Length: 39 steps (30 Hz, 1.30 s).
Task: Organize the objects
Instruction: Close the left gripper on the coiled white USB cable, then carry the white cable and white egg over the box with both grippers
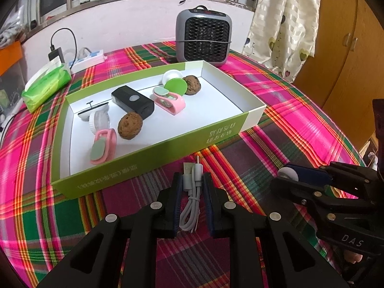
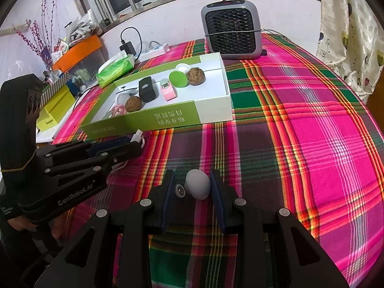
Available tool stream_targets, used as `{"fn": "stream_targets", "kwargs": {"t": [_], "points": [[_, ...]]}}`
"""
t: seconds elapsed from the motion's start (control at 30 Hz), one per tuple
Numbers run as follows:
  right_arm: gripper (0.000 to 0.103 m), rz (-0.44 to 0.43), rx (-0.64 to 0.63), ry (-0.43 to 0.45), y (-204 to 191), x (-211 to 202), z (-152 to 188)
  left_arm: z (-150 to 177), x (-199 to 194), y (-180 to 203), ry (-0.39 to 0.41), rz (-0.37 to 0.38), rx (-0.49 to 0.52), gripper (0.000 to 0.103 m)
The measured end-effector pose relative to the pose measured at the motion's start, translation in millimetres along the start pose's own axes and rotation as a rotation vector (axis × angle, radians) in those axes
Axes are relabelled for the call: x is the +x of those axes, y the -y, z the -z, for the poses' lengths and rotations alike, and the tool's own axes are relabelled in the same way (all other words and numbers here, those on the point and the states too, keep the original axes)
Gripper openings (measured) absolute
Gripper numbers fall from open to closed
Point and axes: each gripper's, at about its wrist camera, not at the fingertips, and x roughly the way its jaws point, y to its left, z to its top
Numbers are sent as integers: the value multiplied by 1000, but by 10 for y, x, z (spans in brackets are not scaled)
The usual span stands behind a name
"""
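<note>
**Cable and small white piece gripped at the near edge of the table, tray still to be filled**

A coiled white USB cable (image 1: 190, 201) is clamped between the pads of the left gripper (image 1: 191, 180), which is closed as far as it goes; the plugs stick out forward, past the fingertips. The cable appears to be pinched at its bundled middle, probably so that the loops stay together when it is lifted.

A small rounded white piece (image 2: 198, 184) is held in the right gripper (image 2: 192, 182) at a narrow setting, its pads being pressed on both sides. A little metal part (image 2: 180, 190) is seen beside it, against the left pad; whether the two are joined cannot be told.

Both grippers are kept near the front edge of the plaid-covered table (image 2: 300, 144), just short of the green-and-white tray (image 1: 153, 158). The tray lies toward the far left of the table, and inside it are gathered a black box (image 1: 132, 102), two brown balls (image 1: 130, 125), two pink clips (image 1: 169, 102), a green disc (image 1: 176, 87) and white round parts. A small heater (image 1: 203, 39) stands behind the tray's far corner, and a tissue pack (image 1: 46, 82) lies at the left edge.

Since like things are already collected in the tray, the held items are judged to belong there next.
</note>
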Motion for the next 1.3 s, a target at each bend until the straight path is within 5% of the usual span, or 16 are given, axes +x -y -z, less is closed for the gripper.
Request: {"fn": "stream_targets", "kwargs": {"t": [1.3], "points": [[31, -13, -70, 97, -125, -198, -451, -199, -409, -88, 107, -27, -50, 15]]}}
